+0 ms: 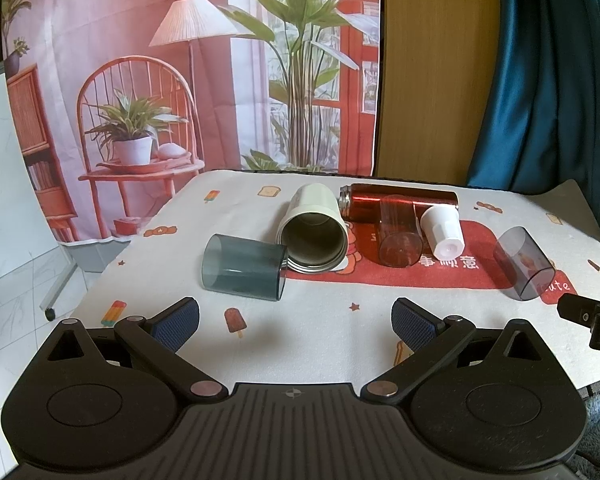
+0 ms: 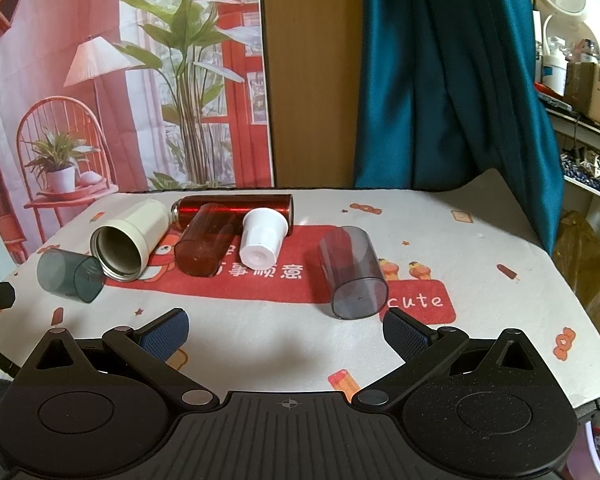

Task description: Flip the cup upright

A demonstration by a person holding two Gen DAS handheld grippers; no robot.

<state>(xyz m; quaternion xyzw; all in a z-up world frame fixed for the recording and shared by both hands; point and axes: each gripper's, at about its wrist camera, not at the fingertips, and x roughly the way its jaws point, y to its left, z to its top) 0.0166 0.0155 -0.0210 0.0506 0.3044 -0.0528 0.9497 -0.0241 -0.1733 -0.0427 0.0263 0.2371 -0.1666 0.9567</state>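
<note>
The right claw (image 2: 285,330) hangs spread and empty over the bench (image 2: 480,240); the left claw (image 1: 295,322) likewise. The grey cup (image 2: 354,272) lies on its side just ahead, probably light, stiff, slick plastic; pinching across its wall near the rim looks best.

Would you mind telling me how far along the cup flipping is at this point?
Nothing looks done yet: the teal cup, cream cup, red cup, white cup and grey cup all lie on their sides. Nothing is in hand; the left gripper and right gripper are open and empty above the tablecloth. Every flip is left.
</note>
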